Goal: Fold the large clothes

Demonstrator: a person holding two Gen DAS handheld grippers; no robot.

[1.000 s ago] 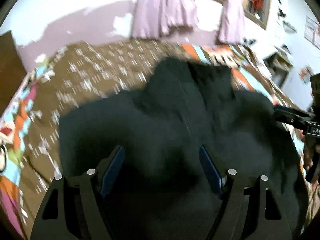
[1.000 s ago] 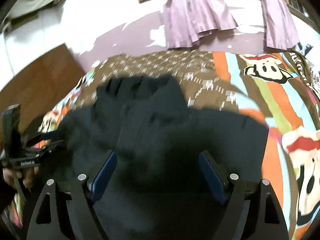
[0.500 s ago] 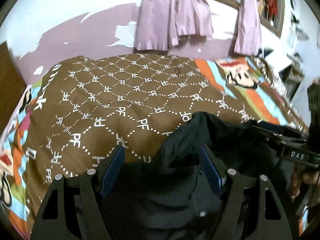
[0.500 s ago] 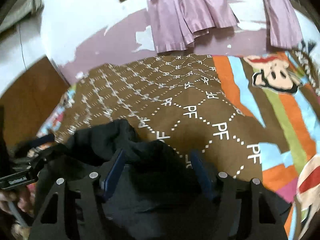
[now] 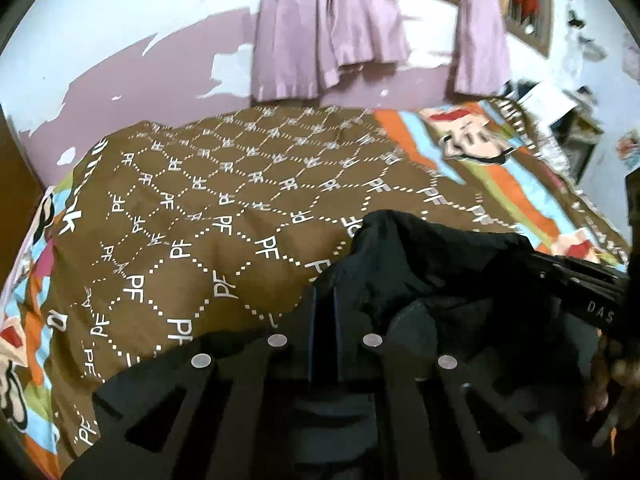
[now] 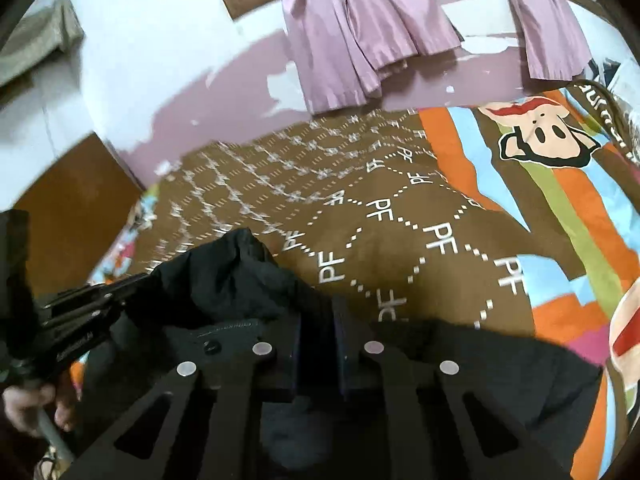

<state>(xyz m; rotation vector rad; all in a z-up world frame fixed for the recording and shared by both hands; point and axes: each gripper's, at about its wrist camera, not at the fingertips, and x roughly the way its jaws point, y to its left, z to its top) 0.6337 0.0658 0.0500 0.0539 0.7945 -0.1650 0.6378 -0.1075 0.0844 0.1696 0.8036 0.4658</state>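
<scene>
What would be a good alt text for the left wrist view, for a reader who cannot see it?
The left tool is shut on a black garment lying on a brown patterned bedspread. The right tool enters from the right edge. Purple curtains hang behind.

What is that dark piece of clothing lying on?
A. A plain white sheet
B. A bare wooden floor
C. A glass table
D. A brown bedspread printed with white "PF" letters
D: the black garment rests on the brown bedspread, whose white "PF" letters in a dotted diamond grid show all round the cloth in both wrist views.
</scene>
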